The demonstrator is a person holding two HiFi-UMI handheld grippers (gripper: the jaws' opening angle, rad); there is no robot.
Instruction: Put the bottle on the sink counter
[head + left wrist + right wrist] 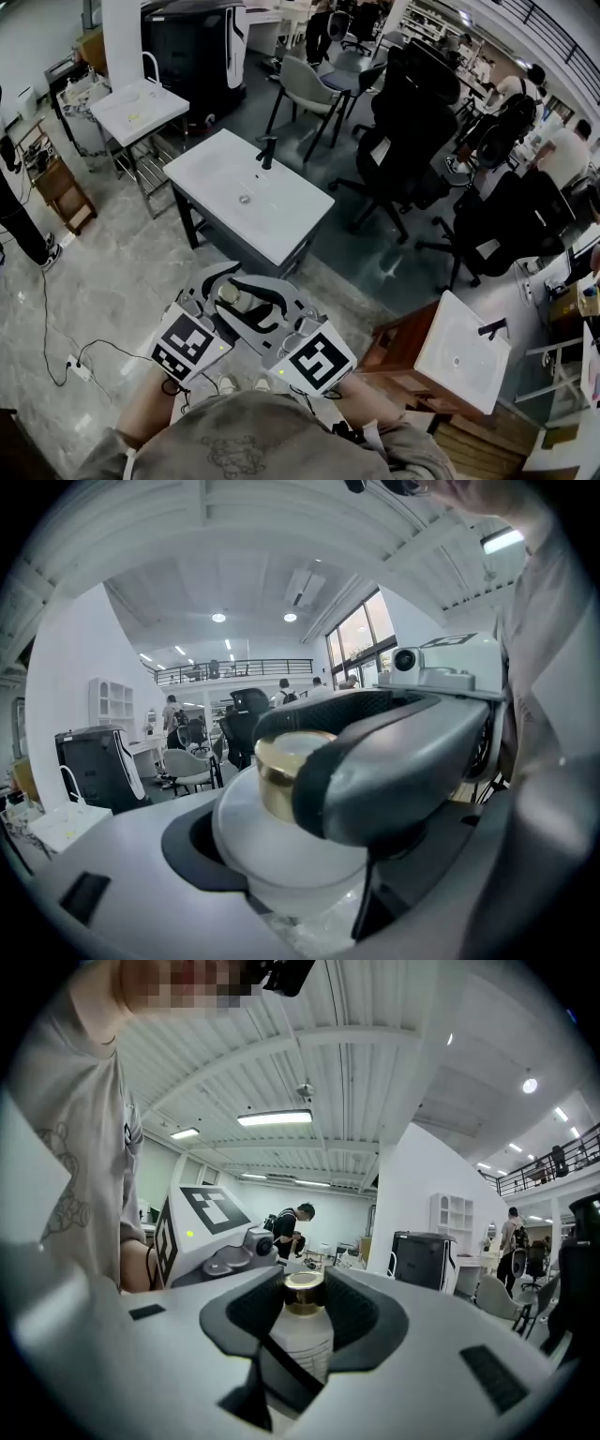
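With the right gripper (302,1294) clenched on the neck of the gold-capped bottle (298,1340), held near, and the left gripper (281,864) spread loose round its body, carry upright to the far sink counter (292,221), set flat clear of the faucet (267,150), then release.

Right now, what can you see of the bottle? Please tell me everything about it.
The bottle has a shiny gold cap, wide rounded shoulders and a whitish, translucent body, plastic by its look. It stands about upright in the air before the person, short of the sink. The pads of the right tool clamp the cap. The jaws of the left tool stand wide round the body; whether they press it I cannot tell.
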